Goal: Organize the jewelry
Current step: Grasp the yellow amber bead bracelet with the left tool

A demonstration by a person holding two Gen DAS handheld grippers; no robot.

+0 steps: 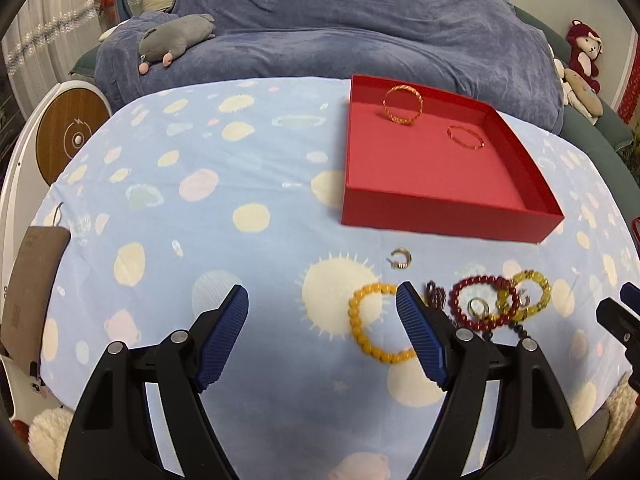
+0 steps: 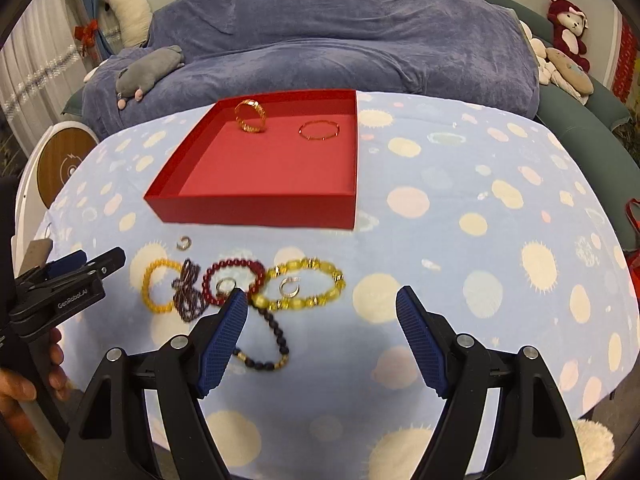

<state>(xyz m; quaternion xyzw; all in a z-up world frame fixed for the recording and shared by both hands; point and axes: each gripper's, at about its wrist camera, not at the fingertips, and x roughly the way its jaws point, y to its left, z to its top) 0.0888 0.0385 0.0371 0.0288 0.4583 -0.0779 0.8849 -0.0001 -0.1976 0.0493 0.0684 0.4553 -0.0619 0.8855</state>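
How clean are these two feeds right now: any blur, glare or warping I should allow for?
Left wrist view: strong fisheye bending, dark vignette corners; the red tray and gold bangle look slightly smeared. Right wrist view: same warping; the dark bead strand is blurred. Soft even light, no glare in either.

Both wrist views close above the worktop (image 1: 240, 184), angled steeply down toward its far edge and the sofa (image 2: 360, 32) beyond. Left view from the left, right from the right; shared: red tray (image 1: 448, 216), bracelet cluster (image 2: 248, 288).
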